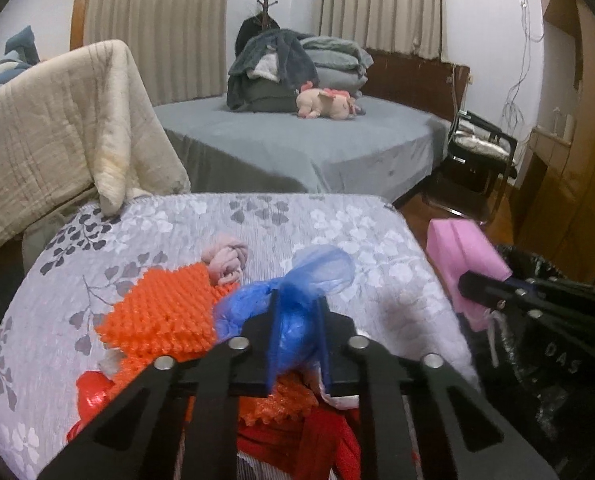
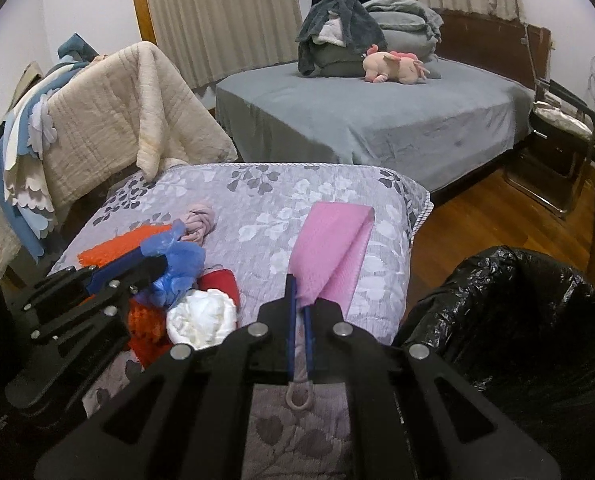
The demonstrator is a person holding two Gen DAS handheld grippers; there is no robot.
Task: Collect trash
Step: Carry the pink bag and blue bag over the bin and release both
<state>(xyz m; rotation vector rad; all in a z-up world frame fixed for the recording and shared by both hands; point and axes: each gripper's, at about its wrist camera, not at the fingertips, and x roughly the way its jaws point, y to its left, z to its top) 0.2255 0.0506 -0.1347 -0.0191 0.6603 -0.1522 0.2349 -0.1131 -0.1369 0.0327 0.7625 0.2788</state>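
Left gripper (image 1: 297, 300) clamped on a blue plastic bag (image 1: 297, 280) above the floral quilt (image 1: 337, 220), beside orange mesh (image 1: 161, 308), right gripper (image 2: 300, 302) pinching a pink scrubbing cloth (image 2: 333, 248), seemingly lifted clear, black-lined bin (image 2: 517, 320) just beside the quilt's edge

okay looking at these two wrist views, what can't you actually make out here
- Bin, right wrist view: inside is dark, contents unreadable; the frame edge cuts it off.
- Red items, left wrist view: largely hidden under the left gripper, which is shut on the blue bag.
- Bin, left wrist view: mostly blocked by the right gripper.
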